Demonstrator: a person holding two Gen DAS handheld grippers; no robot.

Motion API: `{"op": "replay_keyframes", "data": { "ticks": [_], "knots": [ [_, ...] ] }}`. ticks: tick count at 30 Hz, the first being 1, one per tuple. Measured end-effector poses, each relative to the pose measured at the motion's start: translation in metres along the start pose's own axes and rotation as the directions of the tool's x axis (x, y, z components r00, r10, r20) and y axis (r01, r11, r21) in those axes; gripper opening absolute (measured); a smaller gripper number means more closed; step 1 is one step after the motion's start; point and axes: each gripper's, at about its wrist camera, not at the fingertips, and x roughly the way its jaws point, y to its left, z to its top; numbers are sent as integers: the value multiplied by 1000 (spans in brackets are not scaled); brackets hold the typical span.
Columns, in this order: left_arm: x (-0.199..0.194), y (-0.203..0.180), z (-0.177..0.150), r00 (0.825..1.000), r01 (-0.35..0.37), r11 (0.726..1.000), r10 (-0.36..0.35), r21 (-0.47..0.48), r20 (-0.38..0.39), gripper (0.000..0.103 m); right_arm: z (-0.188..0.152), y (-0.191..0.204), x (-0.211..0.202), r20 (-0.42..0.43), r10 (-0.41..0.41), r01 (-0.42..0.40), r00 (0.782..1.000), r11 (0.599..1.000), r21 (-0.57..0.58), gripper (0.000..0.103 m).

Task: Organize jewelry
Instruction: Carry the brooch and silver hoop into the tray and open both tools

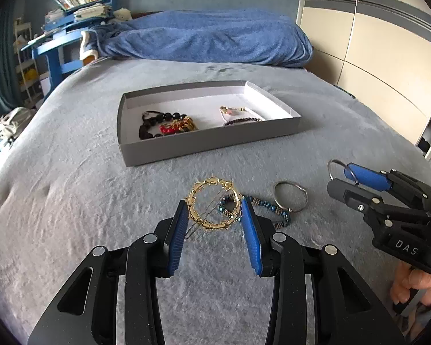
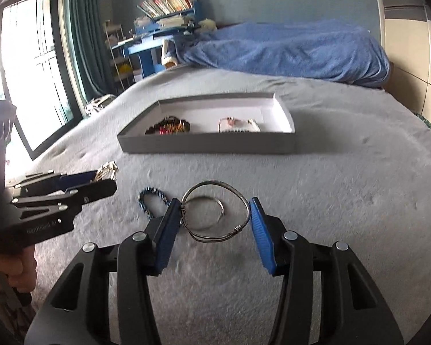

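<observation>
Step in hand: While two pieces are already gripped and clear of the bedcover, neither has yet reached the grey box [image 1: 204,143], so I judge this to be the carry stage of sorting the jewelry.
Left gripper [image 1: 214,215]: its blue pads are closed on the gold hoop [image 1: 212,205] at lower centre of the left wrist view — one pad on each side of the ring, a thin wire clasp crossing it.
Right gripper [image 2: 214,215]: its pads pinch a silver wire bangle [image 2: 215,212] at lower centre of the right wrist view; the bangle looks bowed by the squeeze.
Left on the bed: a blue beaded bracelet [image 1: 273,208] and a plain silver ring bangle [image 1: 290,197] lie just beyond the left gripper's tips, near each other.
Box contents: dark beads [image 1: 153,123] and a red-and-gold piece [image 1: 178,125] in its left half, paler pieces [image 1: 241,115] in its right half.
Next move calls for: carrying each piece up-frame over the near wall of the box and releasing it inside — likely beside its own kind. The thin bangle could slip or spring as the pads let go.
Left wrist view alone shows: the gold hoop clearly, and the right gripper side-on at right edge with the bangle poking past its tip.
Right wrist view alone shows: the window [image 2: 28,72] at upper left, the bangle's twisted wire wraps, and the left gripper at left edge, where the hoop is only a pale blur.
</observation>
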Motion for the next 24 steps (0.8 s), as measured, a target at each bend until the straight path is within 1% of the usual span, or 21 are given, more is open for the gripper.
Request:
{"op": "replay_keyframes", "data": {
  "ticks": [12,24],
  "knots": [
    [0,4,14,998,-17,1000,17,1,53,39,17,5,9,56,-2,4,998,999,-37,49],
    [9,26,38,995,-52,998,55,-31,86,39,46,-1,29,82,4,0,997,999,-48,49]
  ]
}}
